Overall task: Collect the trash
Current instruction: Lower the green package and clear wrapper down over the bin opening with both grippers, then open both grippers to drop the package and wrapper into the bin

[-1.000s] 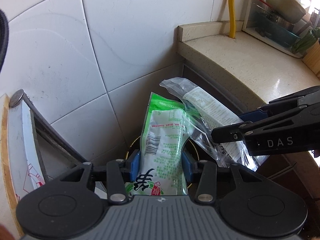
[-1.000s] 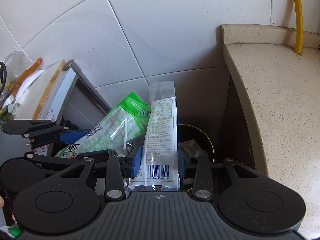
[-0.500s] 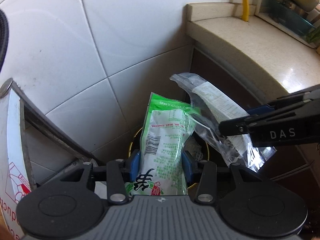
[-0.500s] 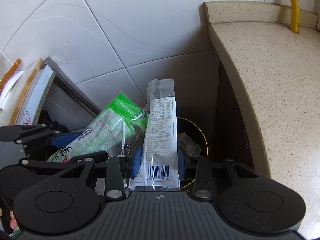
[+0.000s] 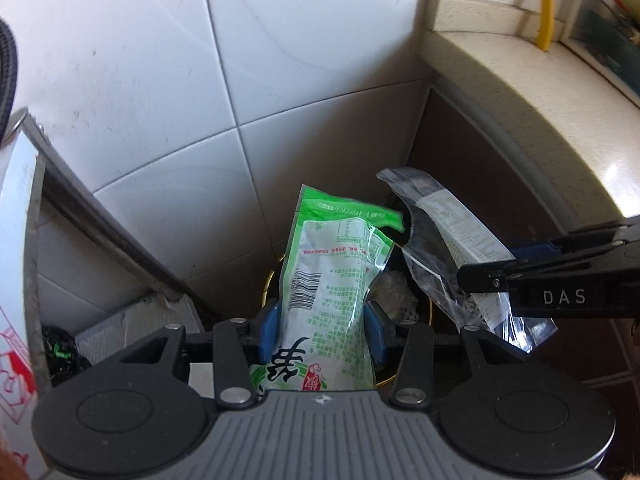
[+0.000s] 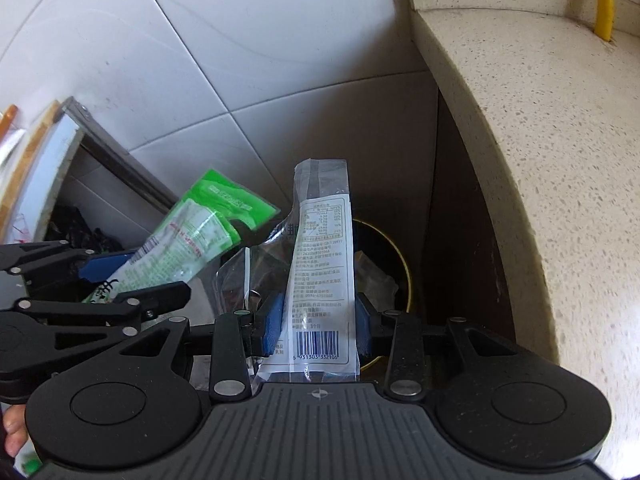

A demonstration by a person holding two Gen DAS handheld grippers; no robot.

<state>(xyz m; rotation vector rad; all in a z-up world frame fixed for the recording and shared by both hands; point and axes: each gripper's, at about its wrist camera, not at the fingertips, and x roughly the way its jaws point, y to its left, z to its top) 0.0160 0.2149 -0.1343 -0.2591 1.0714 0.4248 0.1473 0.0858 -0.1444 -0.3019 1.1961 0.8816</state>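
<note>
The left gripper (image 5: 322,330) clamps a green snack wrapper (image 5: 332,280) between its blue pads, the wrapper's long axis running straight ahead toward the round bin (image 6: 394,256) below. The right gripper (image 6: 318,330) pinches a clear printed wrapper (image 6: 322,280), barcode end nearest the camera, open end pointing over the bin. Crumpled material, probably trash, lies inside the bin beside the speckled counter (image 6: 540,120).

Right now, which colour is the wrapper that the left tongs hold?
Green and white, with a black barcode: the wrapper shows best in the left wrist view.
</note>
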